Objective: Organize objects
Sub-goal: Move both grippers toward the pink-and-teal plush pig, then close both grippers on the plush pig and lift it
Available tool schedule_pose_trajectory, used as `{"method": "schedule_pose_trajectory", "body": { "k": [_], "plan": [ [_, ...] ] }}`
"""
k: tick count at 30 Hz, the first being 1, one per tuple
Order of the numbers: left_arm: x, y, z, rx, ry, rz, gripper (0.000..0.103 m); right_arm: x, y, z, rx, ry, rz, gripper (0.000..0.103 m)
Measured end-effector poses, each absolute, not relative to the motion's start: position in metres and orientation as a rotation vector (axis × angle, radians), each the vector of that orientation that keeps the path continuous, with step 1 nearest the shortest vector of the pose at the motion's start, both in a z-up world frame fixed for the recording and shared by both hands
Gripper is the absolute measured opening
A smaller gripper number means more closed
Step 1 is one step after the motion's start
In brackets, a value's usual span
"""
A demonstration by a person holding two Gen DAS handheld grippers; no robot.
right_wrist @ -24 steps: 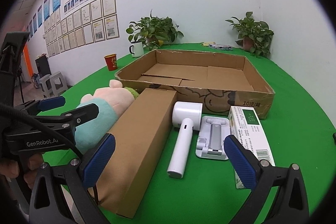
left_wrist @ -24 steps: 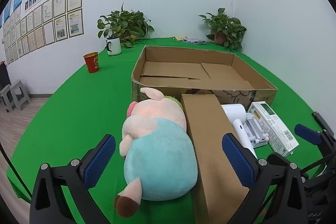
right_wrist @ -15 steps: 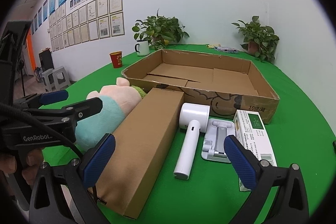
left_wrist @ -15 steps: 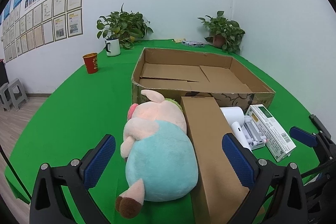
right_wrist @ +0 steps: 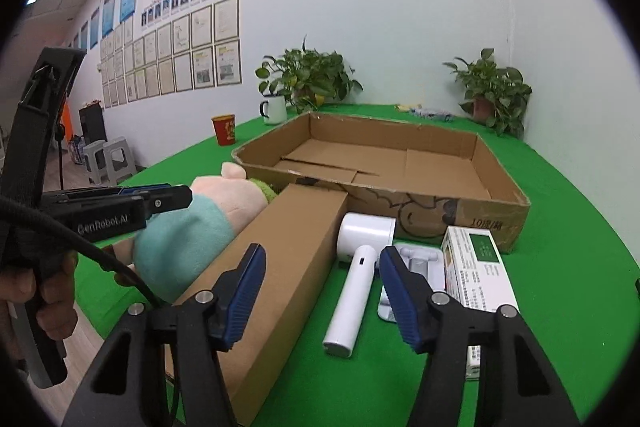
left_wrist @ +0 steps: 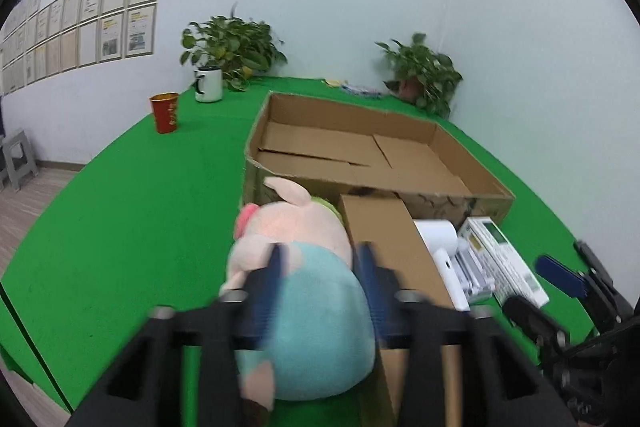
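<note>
**Materials and shapes.** The pig is a soft plush with a pink head and a rounded teal body. It lies on its side on the worktop, touching the near wall of the tray. The tray is a shallow open box of plain brown corrugated card, its floor flaps overlapping. The carton, long, closed and rectangular, lies just beside the pig. Next come a smooth white plastic tool with a drum head and straight handle, a white cradle, and a printed packet.

**Claws.** The left claw, motion-blurred, grips the pig, its ribbed blue pads sunk into the teal flanks. A hand holds its black handle. The right claw stands parted and holds nothing; the tool lies beyond the gap, and the carton is beyond its left finger.

**Surroundings.** A red cup and a white mug stand well behind, with one plant near the mug and a second plant in the corner.

**Surface and room.** The worktop is covered in green felt-like cloth. The white wall carries framed papers and a row of portraits. A grey stool stands on a wood-look floor.
</note>
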State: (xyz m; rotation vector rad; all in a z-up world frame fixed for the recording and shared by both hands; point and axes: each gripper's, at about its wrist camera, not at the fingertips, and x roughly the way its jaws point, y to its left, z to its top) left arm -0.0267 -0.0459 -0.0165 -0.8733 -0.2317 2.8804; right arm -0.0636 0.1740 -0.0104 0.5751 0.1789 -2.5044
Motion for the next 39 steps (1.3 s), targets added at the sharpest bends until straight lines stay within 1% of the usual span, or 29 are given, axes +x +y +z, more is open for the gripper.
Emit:
{"method": "schedule_pose_trajectory", "body": {
  "k": [1, 2, 4, 8, 11, 14, 16, 17, 18, 19, 21, 22, 23, 27, 29, 32, 35, 39],
  "plan": [
    [-0.026, -0.051, -0.014, -0.864, -0.258, 2.902, 0.101, -0.065, 0.174, -0.01, 0.575, 0.176, -2.509, 0.1],
    [-0.024, -0.055, -0.013, -0.836, -0.287, 2.916, 0.102, -0.065, 0.174, -0.01, 0.571, 0.173, -2.508, 0.103],
    [-0.024, -0.062, -0.011, -0.845, -0.317, 2.901, 0.102, -0.068, 0.173, -0.01, 0.577, 0.168, -2.501, 0.103],
    [-0.027, -0.071, -0.017, -0.916, -0.296, 2.886, 0.102, -0.073, 0.172, -0.01, 0.584, 0.143, -2.467, 0.103],
    [-0.029, -0.072, -0.024, -0.962, -0.266, 2.852, 0.102, -0.068, 0.173, -0.006, 0.51, 0.148, -2.412, 0.103],
    [-0.032, -0.068, -0.034, -0.987, -0.206, 2.821, 0.102, -0.063, 0.168, 0.002, 0.465, 0.205, -2.314, 0.103],
    [-0.038, -0.066, -0.045, -1.025, -0.215, 2.777, 0.1, -0.059, 0.165, 0.006, 0.453, 0.209, -2.253, 0.103],
    [-0.041, -0.065, -0.05, -1.039, -0.235, 2.749, 0.098, -0.061, 0.164, 0.008, 0.467, 0.18, -2.224, 0.103],
    [-0.044, -0.065, -0.055, -1.053, -0.263, 2.713, 0.09, -0.063, 0.163, 0.01, 0.488, 0.141, -2.201, 0.103],
    [-0.048, -0.064, -0.061, -1.073, -0.281, 2.674, 0.086, -0.067, 0.162, 0.011, 0.51, 0.101, -2.183, 0.103],
    [-0.052, -0.062, -0.069, -1.071, -0.252, 2.682, 0.083, -0.072, 0.159, 0.013, 0.528, 0.077, -2.186, 0.103],
    [-0.052, -0.061, -0.07, -1.049, -0.228, 2.688, 0.081, -0.073, 0.157, 0.015, 0.523, 0.087, -2.198, 0.103],
    [-0.051, -0.06, -0.071, -1.032, -0.203, 2.692, 0.075, -0.075, 0.153, 0.018, 0.517, 0.11, -2.211, 0.103],
    [-0.043, -0.061, -0.075, -1.01, -0.206, 2.689, 0.063, -0.079, 0.135, 0.028, 0.486, 0.225, -2.219, 0.103],
    [-0.038, -0.062, -0.076, -1.003, -0.197, 2.689, 0.061, -0.081, 0.121, 0.034, 0.467, 0.304, -2.212, 0.103],
    [-0.031, -0.064, -0.075, -1.007, -0.213, 2.688, 0.057, -0.086, 0.098, 0.039, 0.451, 0.367, -2.166, 0.103],
    [-0.019, -0.075, -0.071, -1.028, -0.263, 2.692, 0.054, -0.088, 0.077, 0.046, 0.454, 0.341, -2.073, 0.103],
    [0.003, -0.101, -0.068, -1.041, -0.347, 2.714, 0.054, -0.097, 0.045, 0.047, 0.531, 0.234, -1.962, 0.103]
  ]
}}
